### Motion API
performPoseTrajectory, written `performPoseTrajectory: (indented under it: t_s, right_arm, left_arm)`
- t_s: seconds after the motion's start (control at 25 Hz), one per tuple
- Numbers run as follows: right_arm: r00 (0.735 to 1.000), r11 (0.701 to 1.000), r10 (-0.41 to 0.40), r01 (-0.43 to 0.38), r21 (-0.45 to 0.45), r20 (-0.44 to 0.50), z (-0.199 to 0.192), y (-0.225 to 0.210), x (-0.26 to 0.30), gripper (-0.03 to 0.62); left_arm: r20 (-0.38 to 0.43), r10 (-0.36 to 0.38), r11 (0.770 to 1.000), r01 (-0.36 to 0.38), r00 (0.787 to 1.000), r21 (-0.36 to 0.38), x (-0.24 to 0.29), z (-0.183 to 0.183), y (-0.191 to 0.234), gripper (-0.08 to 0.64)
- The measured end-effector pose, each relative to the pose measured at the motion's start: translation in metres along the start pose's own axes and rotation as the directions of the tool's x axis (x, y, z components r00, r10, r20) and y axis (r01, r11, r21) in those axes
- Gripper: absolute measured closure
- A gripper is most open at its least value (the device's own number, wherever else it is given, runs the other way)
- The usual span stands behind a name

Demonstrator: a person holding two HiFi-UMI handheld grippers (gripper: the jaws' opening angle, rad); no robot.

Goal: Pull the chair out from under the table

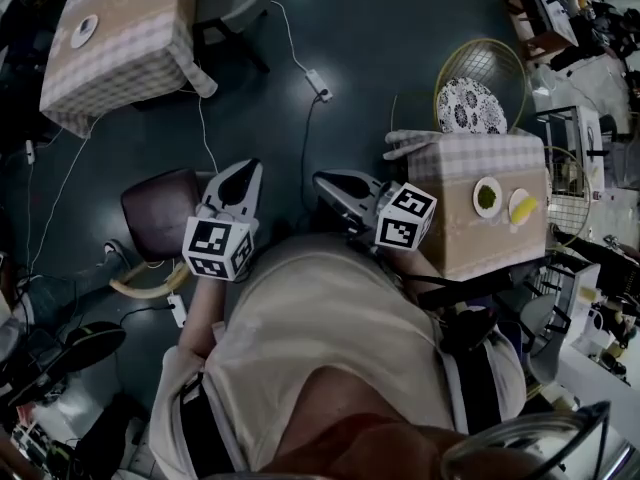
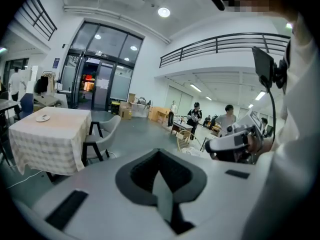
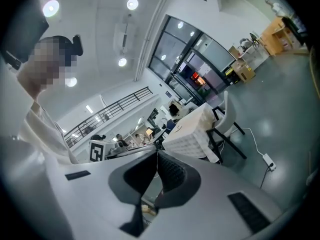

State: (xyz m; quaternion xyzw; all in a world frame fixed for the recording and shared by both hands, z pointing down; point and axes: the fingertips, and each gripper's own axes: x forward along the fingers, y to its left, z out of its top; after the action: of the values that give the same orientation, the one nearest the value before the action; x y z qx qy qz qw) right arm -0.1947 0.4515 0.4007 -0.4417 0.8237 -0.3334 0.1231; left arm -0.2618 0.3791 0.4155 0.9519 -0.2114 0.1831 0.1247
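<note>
Ahead, at about eleven o'clock from both grippers in the head view, the grey chair (image 2: 105, 131) sits tucked against the right side of the far table (image 1: 130, 28), well apart from them. The left gripper (image 1: 240, 176) looks the nearer; it and the right gripper (image 1: 335, 186) are both closed and empty. A wicker chair (image 1: 468, 106) stands closer, at one o'clock.

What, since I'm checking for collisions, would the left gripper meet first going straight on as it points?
Probably only the floor: the left gripper aims over an open stretch of it, with the grey chair and cloth-covered table off to its left. Depth is hard to judge.
</note>
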Motion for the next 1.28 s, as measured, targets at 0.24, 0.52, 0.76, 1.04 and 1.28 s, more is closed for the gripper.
performPoseTrajectory:
  t_s: [0.24, 0.52, 0.76, 1.04, 1.28]
  right_arm:
    - [0.999, 0.999, 0.011, -0.012, 0.037, 0.035, 0.031, -0.034, -0.023, 0.581]
    - [0.998, 0.998, 0.039, -0.042, 0.045, 0.050, 0.052, -0.070, -0.047, 0.581]
    - [0.993, 0.992, 0.107, -0.109, 0.069, 0.041, 0.065, -0.088, -0.060, 0.581]
    - [0.988, 0.985, 0.154, -0.155, 0.078, 0.019, 0.070, -0.094, -0.057, 0.581]
    - [0.992, 0.989, 0.125, -0.127, 0.079, 0.033, 0.080, -0.106, -0.051, 0.581]
  left_arm:
    - [-0.022, -0.009, 1.000, 0.010, 1.000, 0.020, 0.045, 0.021, -0.022, 0.552]
    - [-0.024, -0.006, 0.998, 0.007, 1.000, 0.057, 0.090, 0.038, -0.054, 0.552]
    - [-0.050, 0.049, 0.996, -0.045, 0.998, 0.076, 0.110, 0.047, -0.069, 0.552]
    - [-0.069, 0.091, 0.992, -0.084, 0.993, 0.098, 0.118, 0.056, -0.066, 0.552]
    - [-0.068, 0.058, 0.991, -0.049, 0.996, 0.125, 0.135, 0.064, -0.060, 0.552]
